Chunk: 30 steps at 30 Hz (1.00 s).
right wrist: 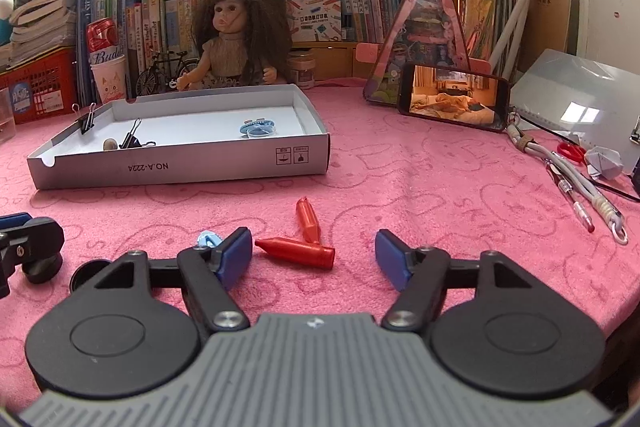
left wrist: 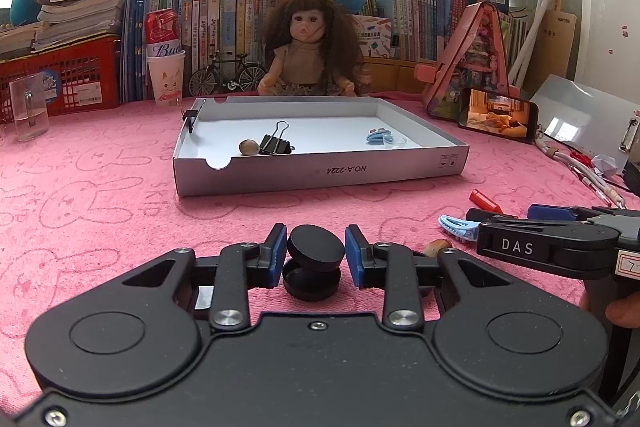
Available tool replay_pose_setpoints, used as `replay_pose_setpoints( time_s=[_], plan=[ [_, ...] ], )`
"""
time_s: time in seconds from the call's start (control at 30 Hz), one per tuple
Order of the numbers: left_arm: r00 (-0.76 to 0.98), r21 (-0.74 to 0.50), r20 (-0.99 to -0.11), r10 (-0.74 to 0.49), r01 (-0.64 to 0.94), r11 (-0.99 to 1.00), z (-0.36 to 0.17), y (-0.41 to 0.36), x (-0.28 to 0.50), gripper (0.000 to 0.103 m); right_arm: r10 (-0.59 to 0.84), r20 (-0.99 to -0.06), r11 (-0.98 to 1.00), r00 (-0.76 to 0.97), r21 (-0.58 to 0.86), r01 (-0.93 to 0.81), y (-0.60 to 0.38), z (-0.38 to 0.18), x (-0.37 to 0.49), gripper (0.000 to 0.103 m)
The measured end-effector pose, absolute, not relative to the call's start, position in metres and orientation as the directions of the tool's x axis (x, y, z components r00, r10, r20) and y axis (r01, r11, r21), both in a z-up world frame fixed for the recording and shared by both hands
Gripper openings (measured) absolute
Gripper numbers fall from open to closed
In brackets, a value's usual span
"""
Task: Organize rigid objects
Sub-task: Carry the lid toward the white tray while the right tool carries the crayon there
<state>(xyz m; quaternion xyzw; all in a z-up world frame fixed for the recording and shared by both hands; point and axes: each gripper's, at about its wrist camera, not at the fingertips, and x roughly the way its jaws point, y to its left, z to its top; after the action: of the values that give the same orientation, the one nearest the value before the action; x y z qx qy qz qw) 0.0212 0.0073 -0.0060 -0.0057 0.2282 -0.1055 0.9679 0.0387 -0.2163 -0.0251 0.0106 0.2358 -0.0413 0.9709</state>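
Observation:
A shallow white box tray point(left wrist: 320, 173) point(right wrist: 180, 165) lies on the pink cloth and holds a black binder clip point(left wrist: 275, 143), a small brown ball point(left wrist: 249, 147) and a blue hair clip point(left wrist: 380, 137). My left gripper point(left wrist: 316, 255) has its blue pads around a black round hinged case point(left wrist: 314, 261), touching or nearly touching it. My right gripper point(right wrist: 314, 257) is open just above the cloth, with a red crayon-shaped piece point(right wrist: 298, 251) between its pads and a second red piece point(right wrist: 307, 219) just beyond. A blue hair clip point(left wrist: 458, 227) point(right wrist: 209, 239) lies by the right gripper's left finger.
A second binder clip point(left wrist: 191, 118) is clipped on the tray's left wall. A doll point(left wrist: 310, 47), a toy bicycle point(left wrist: 228, 75), books and plush toys stand behind the tray. A phone point(right wrist: 454, 101), pens and cords point(right wrist: 580, 203) lie at the right. A glass point(left wrist: 28, 109) stands at the left.

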Motion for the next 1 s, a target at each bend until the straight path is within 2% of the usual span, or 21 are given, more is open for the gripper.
replay_pose_setpoints(
  time_s=[0.23,0.3,0.43,0.57,1.0],
  plan=[
    [0.873,-0.065,-0.443,-0.204,0.196,0.979,-0.007,0.007,0.022,0.03,-0.11,-0.447,0.991,0.888,0.015,0.131,-0.209,-0.027,0.042,0.083],
    [0.874,-0.066,-0.442,-0.204,0.195,0.979,-0.007,0.008,0.022,0.03,-0.115,-0.441,0.991,0.89,0.014,0.135,-0.208,-0.028,0.04,0.079],
    [0.875,-0.07,-0.439,-0.203,0.192,0.979,-0.006,0.009,0.022,0.03,-0.115,-0.428,0.991,0.896,0.008,0.131,-0.21,-0.029,0.036,0.06],
    [0.875,-0.069,-0.439,-0.202,0.192,0.979,-0.006,0.009,0.022,0.03,-0.105,-0.421,0.993,0.901,0.01,0.121,-0.214,-0.029,0.034,0.05],
    [0.878,-0.087,-0.435,-0.2,0.18,0.98,-0.001,0.01,0.024,0.03,-0.056,-0.397,0.997,0.916,0.019,0.069,-0.221,-0.024,0.029,0.048]
  ],
)
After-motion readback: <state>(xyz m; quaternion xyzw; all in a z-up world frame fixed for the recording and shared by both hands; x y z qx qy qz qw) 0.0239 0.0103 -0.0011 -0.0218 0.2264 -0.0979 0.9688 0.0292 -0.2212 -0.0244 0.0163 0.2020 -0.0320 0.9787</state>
